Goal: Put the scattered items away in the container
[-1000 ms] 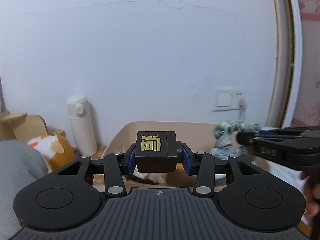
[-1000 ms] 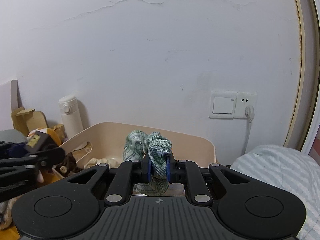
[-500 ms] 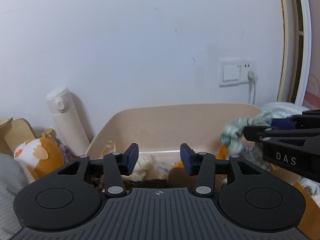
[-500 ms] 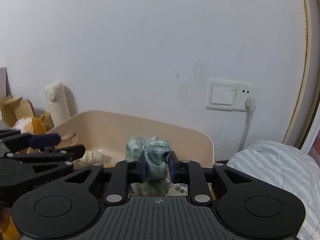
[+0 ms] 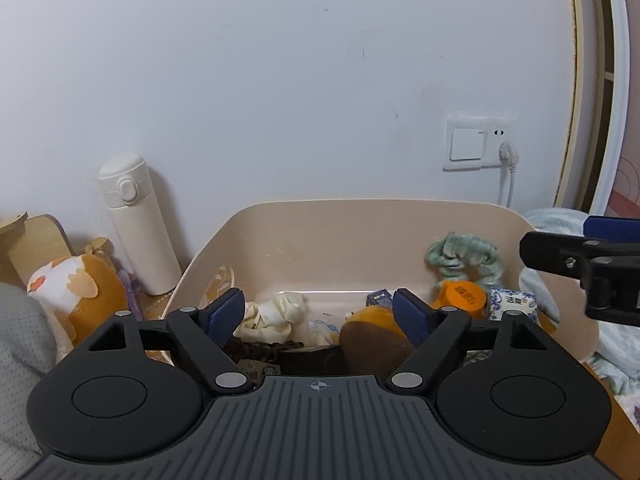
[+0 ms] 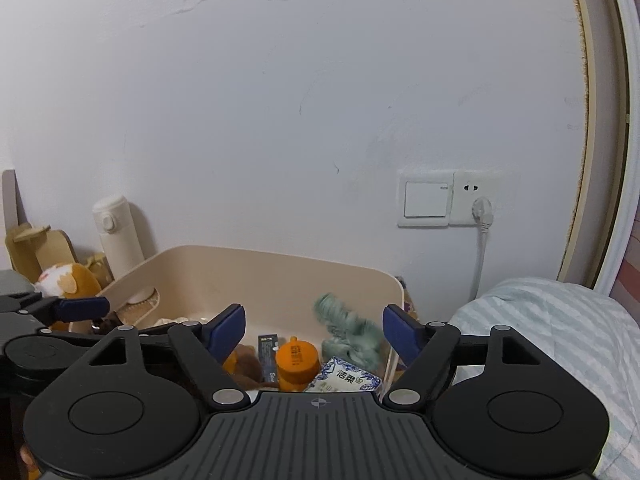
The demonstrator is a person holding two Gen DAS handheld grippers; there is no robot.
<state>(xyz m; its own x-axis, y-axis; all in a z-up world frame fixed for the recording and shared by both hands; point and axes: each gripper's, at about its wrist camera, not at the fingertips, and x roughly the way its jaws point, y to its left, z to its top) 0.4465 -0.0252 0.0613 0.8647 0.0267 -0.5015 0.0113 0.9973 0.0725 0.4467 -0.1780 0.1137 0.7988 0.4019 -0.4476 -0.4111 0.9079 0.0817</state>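
Hidden or unclear: the near part of the container floor is covered by the gripper bodies in both wrist views; a dark block shape just behind the left gripper's body cannot be identified; the green cloth is blurred in the right wrist view; the surface under the container is barely seen.
Container: a beige container is set against the white wall, its far rim near the wall switch.
Contents, right end: a green cloth is seen by the right wall, an orange bottle just beside it, and a blue-and-white tissue pack at the near right corner.
Contents, middle and left: a brown plush toy, a cream cloth and a small dark box are seen among the items.
Left gripper: the left gripper is held over the container, its jaws opening, with nothing between the pads.
Right gripper: the right gripper is likewise opening; the green cloth is seen beyond the pads, gripped by neither.
Outside the container: a white flask and an orange plush toy are placed past its left end; striped bedding is at its right.
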